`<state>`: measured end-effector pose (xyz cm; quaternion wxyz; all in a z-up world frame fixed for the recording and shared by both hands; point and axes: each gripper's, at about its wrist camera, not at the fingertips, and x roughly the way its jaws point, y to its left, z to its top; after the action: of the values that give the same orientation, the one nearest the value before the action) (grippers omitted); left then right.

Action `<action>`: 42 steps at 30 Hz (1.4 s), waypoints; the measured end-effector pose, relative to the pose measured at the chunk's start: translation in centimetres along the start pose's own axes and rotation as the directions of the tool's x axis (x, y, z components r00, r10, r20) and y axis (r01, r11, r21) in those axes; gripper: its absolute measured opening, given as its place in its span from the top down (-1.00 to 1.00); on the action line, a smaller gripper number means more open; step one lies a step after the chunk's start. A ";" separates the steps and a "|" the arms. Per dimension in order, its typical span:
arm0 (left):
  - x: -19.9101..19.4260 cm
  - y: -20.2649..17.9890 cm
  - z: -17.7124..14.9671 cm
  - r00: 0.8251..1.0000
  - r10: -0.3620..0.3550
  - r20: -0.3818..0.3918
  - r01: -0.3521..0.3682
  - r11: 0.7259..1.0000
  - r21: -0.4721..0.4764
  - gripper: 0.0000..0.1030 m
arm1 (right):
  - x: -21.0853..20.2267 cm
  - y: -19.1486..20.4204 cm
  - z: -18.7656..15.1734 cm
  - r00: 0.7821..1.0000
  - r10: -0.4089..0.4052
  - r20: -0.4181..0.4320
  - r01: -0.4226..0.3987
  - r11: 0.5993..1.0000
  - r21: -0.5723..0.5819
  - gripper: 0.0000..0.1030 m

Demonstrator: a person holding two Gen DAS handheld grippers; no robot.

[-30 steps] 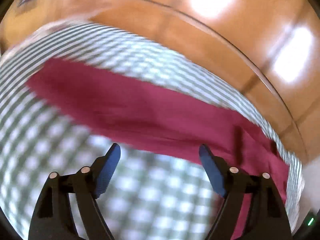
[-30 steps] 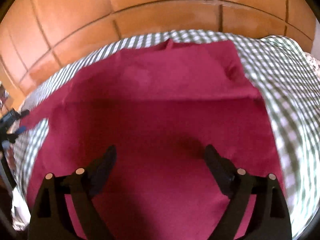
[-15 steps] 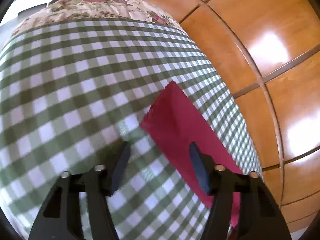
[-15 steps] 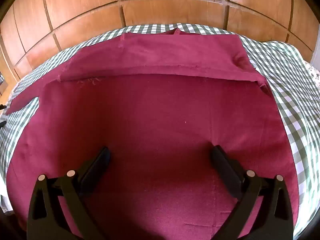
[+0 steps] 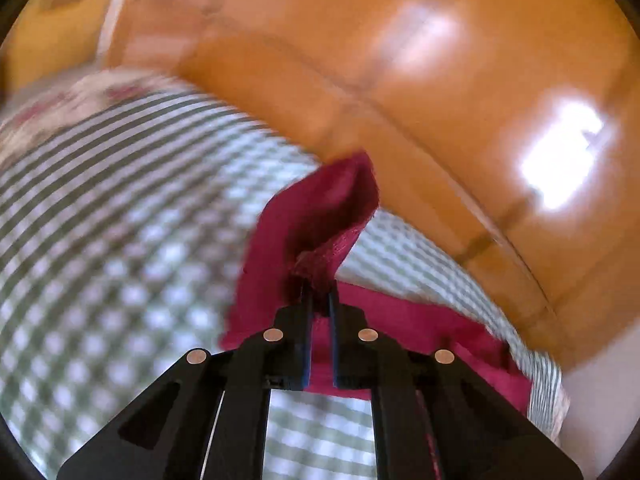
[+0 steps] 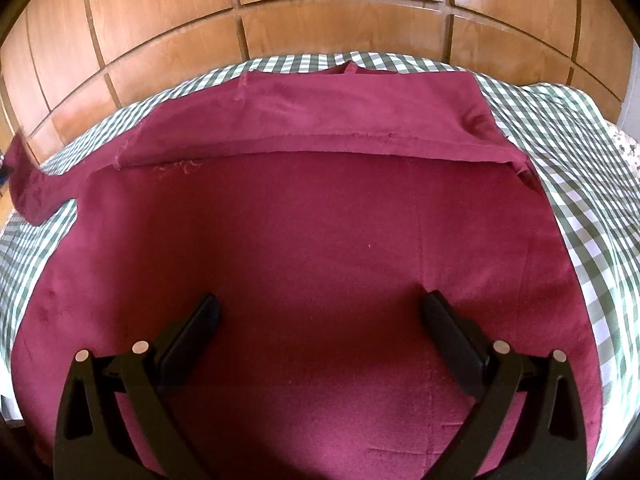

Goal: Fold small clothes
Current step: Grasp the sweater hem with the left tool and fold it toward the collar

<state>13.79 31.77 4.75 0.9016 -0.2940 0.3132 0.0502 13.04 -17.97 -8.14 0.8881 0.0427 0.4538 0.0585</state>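
The maroon garment [image 6: 320, 240] lies spread across the green-and-white checked cloth [image 6: 580, 168], covering most of it, with checked cloth showing past the garment on the left, right and far sides. Along the garment's far side a wide band [image 6: 320, 120] is folded back over the main panel, its raw edge running across from left to right, and a small notch sits at the middle of the garment's far edge. From the garment's far left corner a narrow strip [image 6: 32, 188] stretches out over the checked cloth and rises toward the frame edge. In the left wrist view that strip [image 5: 316, 216] is pinched between the closed fingers of the left gripper [image 5: 319, 300], lifted clear of the checked cloth [image 5: 120, 220] and curling over at its top, while the rest of the garment [image 5: 420, 332] trails down to the right of the gripper; this view is blurred. The right gripper [image 6: 320, 312] hovers over the near part of the garment's main panel with its fingers spread wide apart, gripping nothing. Beyond the garment's far edge stands a wall of glossy wooden panels [image 6: 340, 28], and a floral fabric [image 6: 624, 148] shows at the right edge of the checked cloth, far from the garment
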 end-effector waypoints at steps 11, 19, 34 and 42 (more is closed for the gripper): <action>5.1 -21.5 -11.5 0.954 -0.179 -0.239 0.262 0.887 0.381 0.88 | -0.2 -0.4 -0.2 0.999 0.032 0.026 -0.032 0.999 0.019 -0.96; 5.3 -21.4 -16.5 0.929 -0.153 -0.336 0.295 0.855 0.427 -0.35 | -0.3 -0.4 -0.3 0.999 0.036 0.033 -0.037 0.999 0.020 -0.96; 2.3 -6.9 -14.0 0.969 0.110 -0.221 -0.059 0.973 0.224 -0.35 | 2.2 3.4 5.8 0.894 0.446 -0.046 -0.421 0.871 0.252 -0.37; 2.8 -7.3 -14.3 0.966 0.131 -0.221 -0.080 0.971 0.227 -0.46 | 5.5 8.4 10.2 0.940 0.321 -0.120 -0.310 0.945 0.101 0.92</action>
<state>10.35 17.44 -2.29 0.8810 -0.1809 0.4362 0.0288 24.01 -9.12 -5.50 0.8321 0.1465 0.5021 0.1844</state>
